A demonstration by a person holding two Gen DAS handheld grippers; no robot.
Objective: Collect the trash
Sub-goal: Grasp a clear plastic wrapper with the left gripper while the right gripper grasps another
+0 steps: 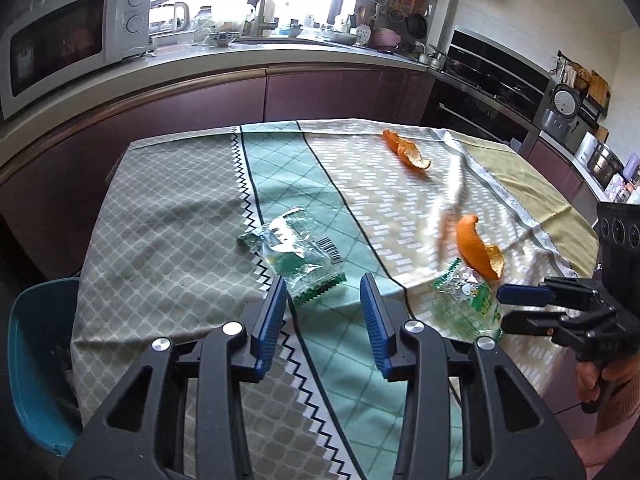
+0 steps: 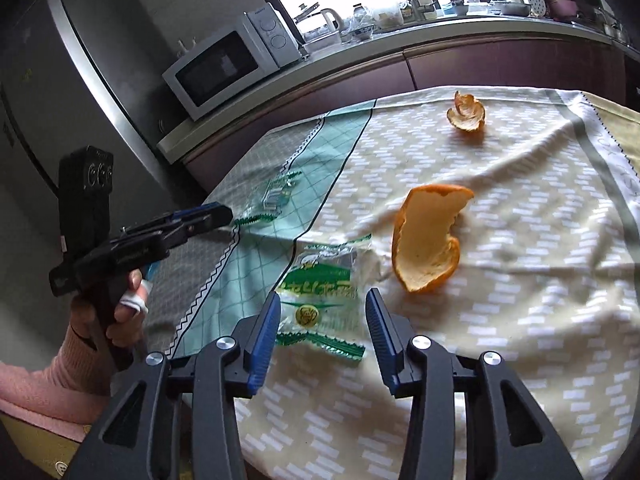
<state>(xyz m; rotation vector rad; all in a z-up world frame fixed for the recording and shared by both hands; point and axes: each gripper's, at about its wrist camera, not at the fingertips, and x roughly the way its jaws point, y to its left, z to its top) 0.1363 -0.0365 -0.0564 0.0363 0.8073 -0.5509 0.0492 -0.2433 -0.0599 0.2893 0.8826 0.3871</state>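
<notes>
Trash lies on a patterned tablecloth (image 1: 168, 200). A clear-and-green wrapper (image 1: 296, 254) lies just beyond my open, empty left gripper (image 1: 323, 284). A second green wrapper (image 1: 466, 304) (image 2: 320, 280) lies just ahead of my open, empty right gripper (image 2: 323, 302), which shows side-on in the left wrist view (image 1: 506, 307). A large orange peel (image 1: 478, 252) (image 2: 428, 236) rests beside that wrapper. A smaller peel (image 1: 408, 150) (image 2: 467, 113) lies at the far side. The first wrapper (image 2: 276, 200) and left gripper (image 2: 216, 213) also show in the right wrist view.
A teal chair (image 1: 36, 364) stands at the table's left edge. A counter behind holds a microwave (image 1: 68, 40) and kitchenware. An oven (image 1: 492, 80) sits far right. The cloth (image 2: 520, 208) is wrinkled near the large peel.
</notes>
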